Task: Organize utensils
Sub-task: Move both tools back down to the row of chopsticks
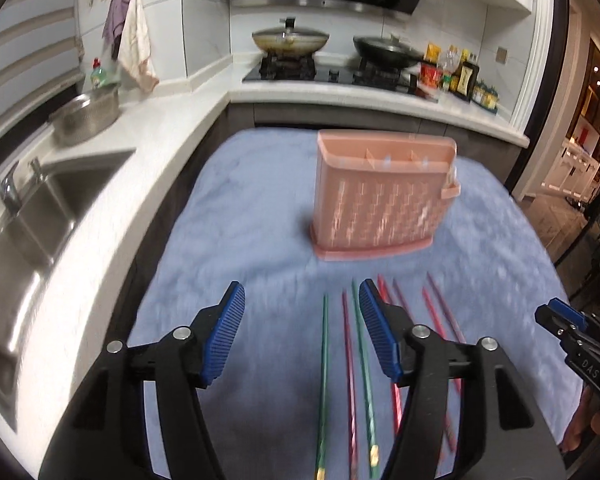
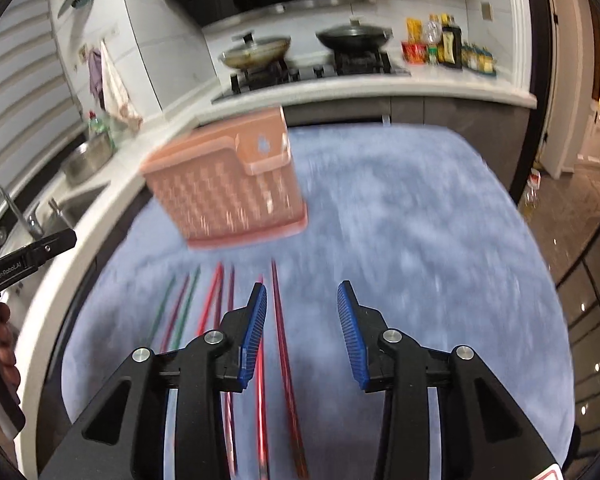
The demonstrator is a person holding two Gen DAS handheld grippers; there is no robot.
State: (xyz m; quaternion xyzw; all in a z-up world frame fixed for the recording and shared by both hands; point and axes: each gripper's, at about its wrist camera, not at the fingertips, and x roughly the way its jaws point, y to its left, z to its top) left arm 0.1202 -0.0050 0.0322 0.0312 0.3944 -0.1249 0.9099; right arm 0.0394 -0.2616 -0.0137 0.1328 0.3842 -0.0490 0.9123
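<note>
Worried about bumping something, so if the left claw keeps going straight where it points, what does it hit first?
Probably the chopsticks lying on the blue cloth between its open fingers; the pink utensil holder stands further ahead. Depth is uncertain.

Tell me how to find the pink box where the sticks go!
Look at the blue cloth spread in front of the kitchen counter. Near its far end stands the pink holder, upright, beyond the row of chopsticks. It is the only tall thing on the cloth, with a woven-looking wall and dividers inside its open top.
</note>
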